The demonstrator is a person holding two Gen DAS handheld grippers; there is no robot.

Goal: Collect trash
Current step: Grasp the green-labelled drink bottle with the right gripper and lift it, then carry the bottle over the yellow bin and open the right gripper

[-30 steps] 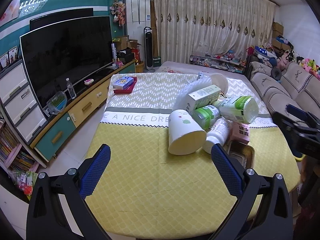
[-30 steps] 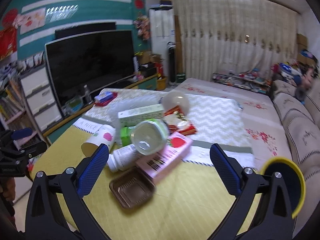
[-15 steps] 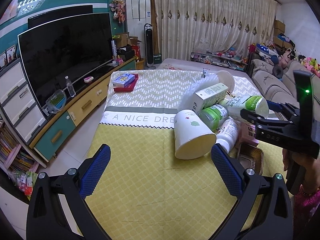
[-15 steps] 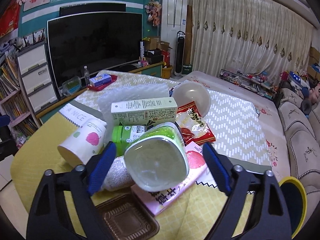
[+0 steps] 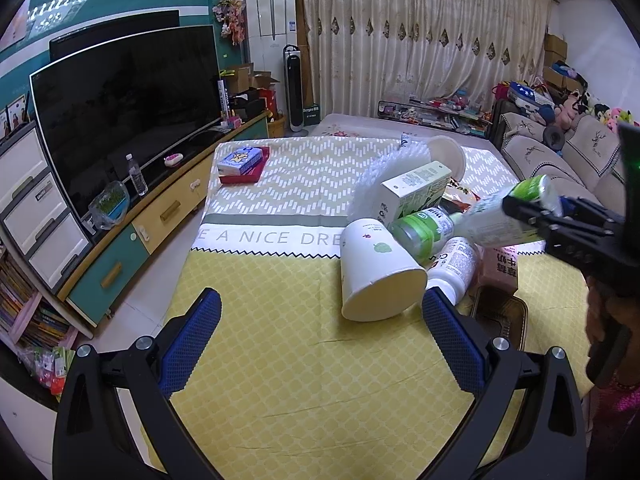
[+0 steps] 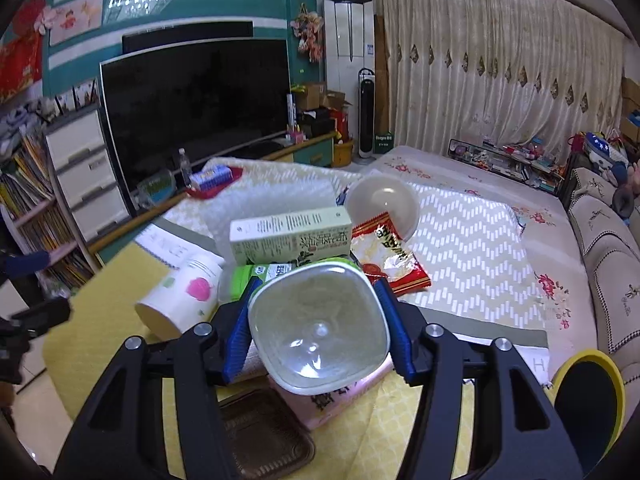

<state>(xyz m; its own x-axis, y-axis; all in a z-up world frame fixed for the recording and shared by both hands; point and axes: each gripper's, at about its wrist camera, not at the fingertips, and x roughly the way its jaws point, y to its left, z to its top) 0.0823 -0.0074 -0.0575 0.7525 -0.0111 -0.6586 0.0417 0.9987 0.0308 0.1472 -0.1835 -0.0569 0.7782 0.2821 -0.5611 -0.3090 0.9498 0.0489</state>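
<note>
A heap of trash lies on the yellow tablecloth (image 5: 280,360): a tipped paper cup (image 5: 376,268), a green bottle (image 5: 424,228), a white pill bottle (image 5: 456,264), a green tea carton (image 6: 288,232), a red snack packet (image 6: 388,252), a pink carton (image 5: 502,268) and a brown tray (image 6: 264,436). My right gripper (image 6: 316,292) is closing on a clear bottle with a green label (image 6: 320,324), and its blue pads touch both sides. From the left wrist view the right gripper (image 5: 532,208) grips that bottle (image 5: 496,220) from the right. My left gripper (image 5: 320,304) is open over bare cloth, just short of the cup.
A white bowl (image 6: 384,204) and bubble wrap (image 5: 384,172) lie behind the heap. A blue box on a red tray (image 5: 242,160) sits at the far left of the table. A TV cabinet (image 5: 140,220) runs along the left, a sofa (image 5: 532,152) along the right. A yellow-rimmed black disc (image 6: 588,392) is at near right.
The right gripper came forward to the clear bottle and its jaws narrowed from wide open until the pads reached the bottle's sides. The left gripper stayed open and shifted slightly.
</note>
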